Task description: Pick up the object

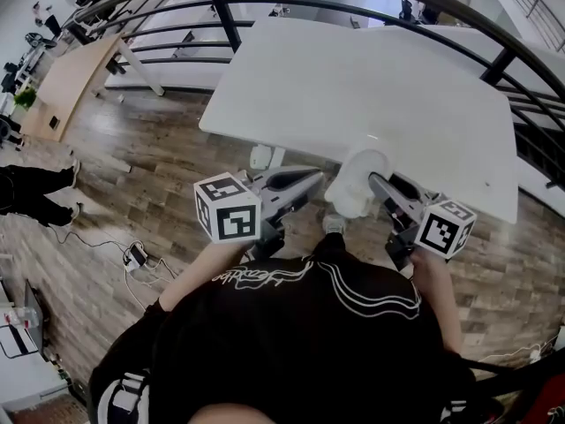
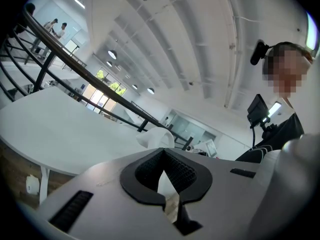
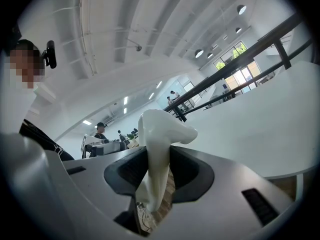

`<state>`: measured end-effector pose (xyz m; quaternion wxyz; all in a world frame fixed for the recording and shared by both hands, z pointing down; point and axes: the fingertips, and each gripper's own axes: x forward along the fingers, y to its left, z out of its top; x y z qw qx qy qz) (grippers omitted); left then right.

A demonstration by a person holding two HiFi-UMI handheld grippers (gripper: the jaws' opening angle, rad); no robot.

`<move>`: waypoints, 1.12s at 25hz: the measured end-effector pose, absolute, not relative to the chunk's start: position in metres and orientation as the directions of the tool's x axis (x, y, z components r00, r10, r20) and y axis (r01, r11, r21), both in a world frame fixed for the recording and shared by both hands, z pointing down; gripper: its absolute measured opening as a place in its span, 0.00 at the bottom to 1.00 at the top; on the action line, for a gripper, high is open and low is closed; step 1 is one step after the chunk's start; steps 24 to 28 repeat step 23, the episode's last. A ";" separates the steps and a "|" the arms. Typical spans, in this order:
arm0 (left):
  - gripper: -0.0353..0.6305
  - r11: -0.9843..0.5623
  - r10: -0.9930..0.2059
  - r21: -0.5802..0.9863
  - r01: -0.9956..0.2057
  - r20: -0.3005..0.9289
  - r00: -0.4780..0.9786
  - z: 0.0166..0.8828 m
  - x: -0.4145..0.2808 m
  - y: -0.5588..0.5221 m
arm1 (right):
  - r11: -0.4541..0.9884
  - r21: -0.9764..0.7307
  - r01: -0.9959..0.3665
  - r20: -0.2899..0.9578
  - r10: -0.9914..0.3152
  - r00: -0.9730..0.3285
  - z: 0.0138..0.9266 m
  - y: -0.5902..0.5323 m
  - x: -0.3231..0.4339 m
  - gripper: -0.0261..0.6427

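From the head view, the white object (image 1: 356, 186) is held clear of the table (image 1: 353, 78), just before its near edge, in the right gripper (image 1: 375, 182). In the left gripper view, the left gripper (image 2: 161, 156) has its pads meeting at the tips with nothing pinched, and the object shows just beyond them. In the right gripper view, the jaws stand wide and clamp the object. Its long axis is upright, with the bulbous end on top hooking right.

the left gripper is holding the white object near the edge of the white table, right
Wrong gripper. It is the right gripper, not the left gripper, that holds the white object near the edge of the white table. The right gripper view shows its jaws clamped on it.
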<state>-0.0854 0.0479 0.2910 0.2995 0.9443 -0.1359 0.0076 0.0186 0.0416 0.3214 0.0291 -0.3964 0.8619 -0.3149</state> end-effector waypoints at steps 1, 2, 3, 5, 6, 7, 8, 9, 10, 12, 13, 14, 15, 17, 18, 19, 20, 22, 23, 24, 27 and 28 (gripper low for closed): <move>0.06 -0.784 -0.252 0.563 -0.260 0.094 0.963 0.290 -0.085 0.048 | 0.488 -0.566 -0.664 0.199 -0.701 -0.685 0.321 0.042 0.019 0.23; 0.06 -0.784 -0.254 0.563 -0.261 0.093 0.963 0.290 -0.085 0.048 | 0.489 -0.566 -0.663 0.198 -0.701 -0.686 0.321 0.042 0.019 0.23; 0.06 -0.784 -0.256 0.562 -0.263 0.093 0.962 0.290 -0.086 0.049 | 0.490 -0.567 -0.662 0.197 -0.700 -0.687 0.321 0.042 0.018 0.23; 0.06 -0.783 -0.262 0.562 -0.267 0.092 0.961 0.289 -0.087 0.049 | 0.493 -0.568 -0.659 0.196 -0.697 -0.690 0.321 0.043 0.018 0.23; 0.06 -0.783 -0.264 0.561 -0.269 0.091 0.960 0.289 -0.087 0.049 | 0.494 -0.568 -0.658 0.195 -0.696 -0.691 0.320 0.043 0.018 0.23; 0.06 -0.784 -0.266 0.559 -0.270 0.090 0.960 0.288 -0.088 0.049 | 0.496 -0.567 -0.657 0.194 -0.695 -0.692 0.320 0.044 0.017 0.23; 0.06 -0.785 -0.268 0.557 -0.271 0.089 0.959 0.287 -0.088 0.049 | 0.498 -0.567 -0.657 0.193 -0.695 -0.693 0.319 0.043 0.017 0.23; 0.06 -0.786 -0.268 0.556 -0.271 0.088 0.959 0.286 -0.088 0.049 | 0.499 -0.567 -0.655 0.190 -0.695 -0.693 0.319 0.043 0.018 0.23; 0.06 -0.787 -0.268 0.554 -0.271 0.088 0.959 0.286 -0.087 0.050 | 0.499 -0.568 -0.654 0.187 -0.696 -0.694 0.319 0.043 0.018 0.23; 0.06 -0.789 -0.267 0.551 -0.270 0.089 0.960 0.286 -0.086 0.050 | 0.501 -0.568 -0.652 0.182 -0.696 -0.694 0.319 0.043 0.018 0.23; 0.06 -0.790 -0.266 0.550 -0.270 0.089 0.960 0.286 -0.086 0.049 | 0.503 -0.567 -0.653 0.181 -0.697 -0.694 0.318 0.043 0.018 0.23; 0.06 -0.791 -0.265 0.550 -0.269 0.088 0.960 0.286 -0.086 0.049 | 0.504 -0.565 -0.653 0.181 -0.697 -0.694 0.318 0.043 0.018 0.23; 0.06 -0.791 -0.265 0.550 -0.268 0.087 0.960 0.285 -0.086 0.049 | 0.504 -0.564 -0.654 0.181 -0.698 -0.693 0.317 0.044 0.018 0.23; 0.06 -0.791 -0.268 0.549 -0.270 0.085 0.960 0.284 -0.087 0.048 | 0.505 -0.562 -0.655 0.181 -0.697 -0.693 0.316 0.044 0.017 0.23; 0.06 -0.792 -0.268 0.548 -0.269 0.084 0.960 0.284 -0.088 0.048 | 0.505 -0.561 -0.656 0.182 -0.698 -0.693 0.316 0.044 0.017 0.23; 0.06 -0.792 -0.267 0.548 -0.268 0.083 0.960 0.283 -0.087 0.048 | 0.505 -0.560 -0.657 0.182 -0.699 -0.692 0.315 0.044 0.017 0.23; 0.06 -0.793 -0.265 0.549 -0.266 0.082 0.961 0.283 -0.087 0.049 | 0.503 -0.560 -0.658 0.181 -0.701 -0.690 0.315 0.044 0.018 0.23; 0.06 -0.793 -0.263 0.550 -0.263 0.081 0.961 0.284 -0.087 0.050 | 0.500 -0.563 -0.658 0.178 -0.704 -0.687 0.315 0.044 0.018 0.23; 0.06 -0.793 -0.261 0.550 -0.262 0.082 0.962 0.284 -0.087 0.050 | 0.499 -0.564 -0.658 0.176 -0.706 -0.686 0.316 0.043 0.019 0.23; 0.06 -0.793 -0.261 0.550 -0.262 0.082 0.962 0.284 -0.087 0.050 | 0.499 -0.564 -0.658 0.176 -0.706 -0.686 0.316 0.043 0.019 0.23; 0.06 -0.793 -0.261 0.550 -0.262 0.082 0.962 0.284 -0.087 0.050 | 0.499 -0.564 -0.658 0.176 -0.706 -0.686 0.316 0.043 0.019 0.23; 0.06 -0.793 -0.261 0.550 -0.262 0.082 0.962 0.284 -0.087 0.050 | 0.499 -0.564 -0.658 0.176 -0.706 -0.686 0.316 0.043 0.019 0.23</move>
